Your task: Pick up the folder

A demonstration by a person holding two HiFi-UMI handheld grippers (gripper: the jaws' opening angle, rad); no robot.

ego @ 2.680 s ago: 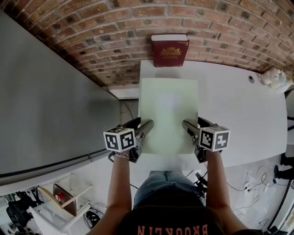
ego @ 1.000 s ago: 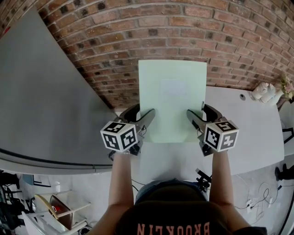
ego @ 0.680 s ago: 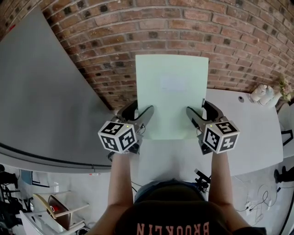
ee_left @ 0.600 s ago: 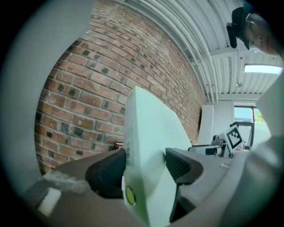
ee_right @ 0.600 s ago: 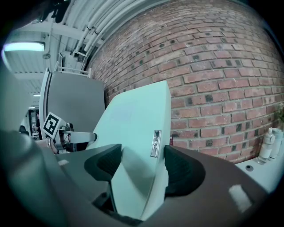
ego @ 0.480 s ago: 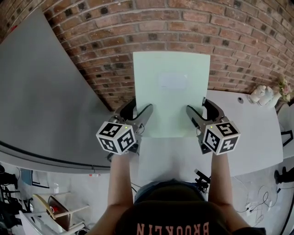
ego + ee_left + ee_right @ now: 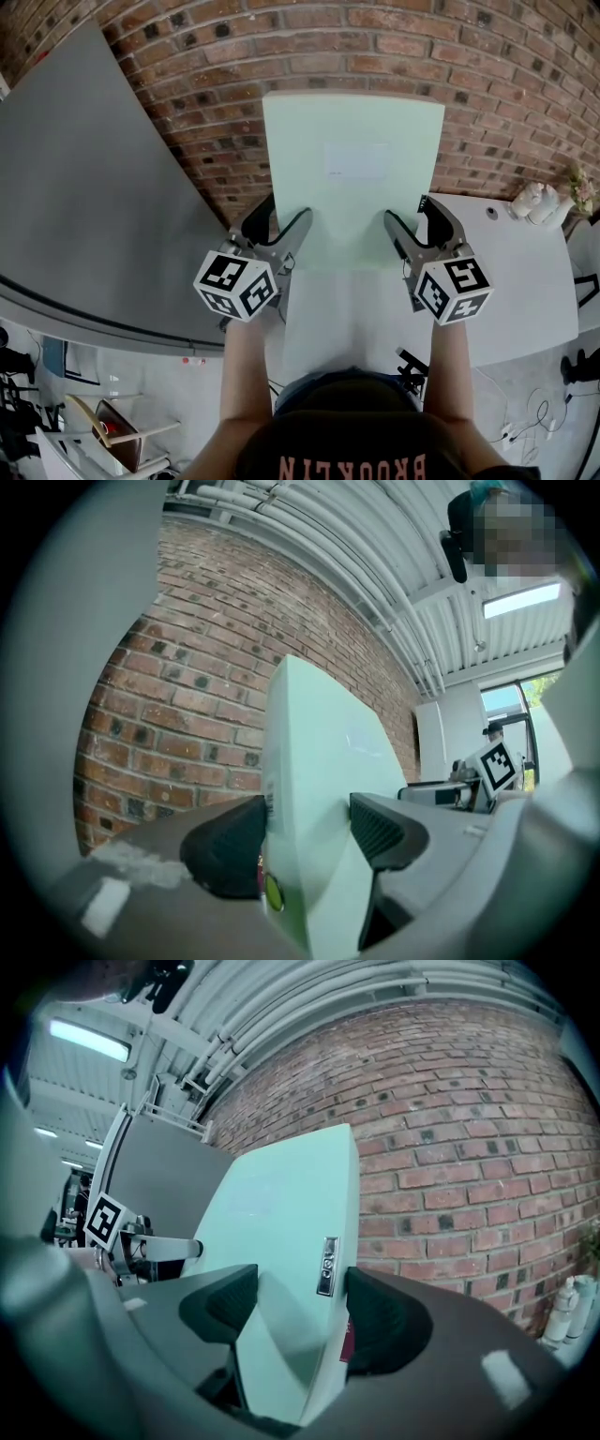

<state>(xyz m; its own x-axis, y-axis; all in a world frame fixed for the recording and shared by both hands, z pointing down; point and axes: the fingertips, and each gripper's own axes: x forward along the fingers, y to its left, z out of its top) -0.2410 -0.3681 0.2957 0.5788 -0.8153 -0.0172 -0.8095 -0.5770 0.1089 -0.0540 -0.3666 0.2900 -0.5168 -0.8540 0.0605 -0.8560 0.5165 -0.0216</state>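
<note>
The pale green folder hangs in the air in front of the brick wall, held flat by its near end, a faint label on its top face. My left gripper is shut on its left edge, and my right gripper grips its right edge with jaws closing a little. In the left gripper view the folder sits between the dark pads of the left gripper. The right gripper view shows the folder with a small metal tag, pressed between the pads of the right gripper.
Below the folder lies the white table, with small white objects at its far right corner. A grey panel runs along the left. The brick wall stands close behind the folder.
Both grippers have risen with the folder, which now looks larger and higher against the wall. The red book seen at the table's back is out of sight.
</note>
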